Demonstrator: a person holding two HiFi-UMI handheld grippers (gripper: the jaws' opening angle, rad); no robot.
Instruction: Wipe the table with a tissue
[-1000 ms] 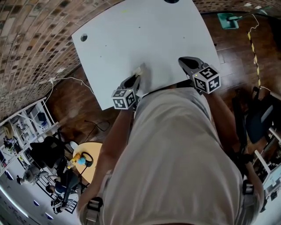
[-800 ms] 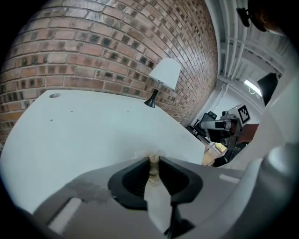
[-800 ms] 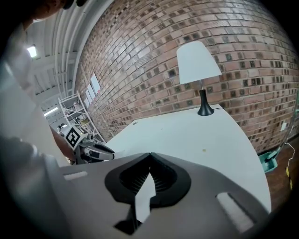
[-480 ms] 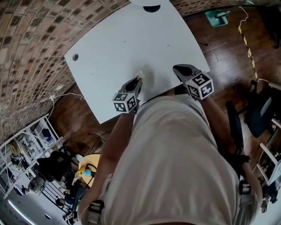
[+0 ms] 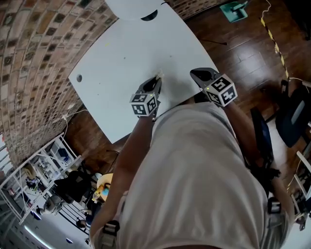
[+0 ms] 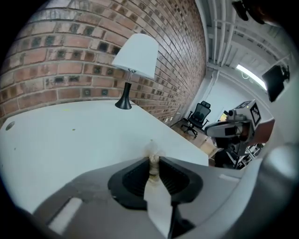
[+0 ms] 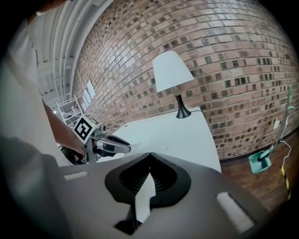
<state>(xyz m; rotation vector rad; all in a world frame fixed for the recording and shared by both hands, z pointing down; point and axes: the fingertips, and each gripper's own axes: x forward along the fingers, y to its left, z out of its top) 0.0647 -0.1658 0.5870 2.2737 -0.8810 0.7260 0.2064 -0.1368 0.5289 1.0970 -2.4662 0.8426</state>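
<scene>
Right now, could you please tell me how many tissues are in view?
1: a crumpled tissue pinched in the left claw, over the table. The right claw is shut, empty. Others may hide behind the person.

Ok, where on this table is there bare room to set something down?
The table is bare between the lamp and the left tool, and leftward to the hole. Crowded only at the near edge: left tool pinching the tissue, right tool beside it.
</scene>
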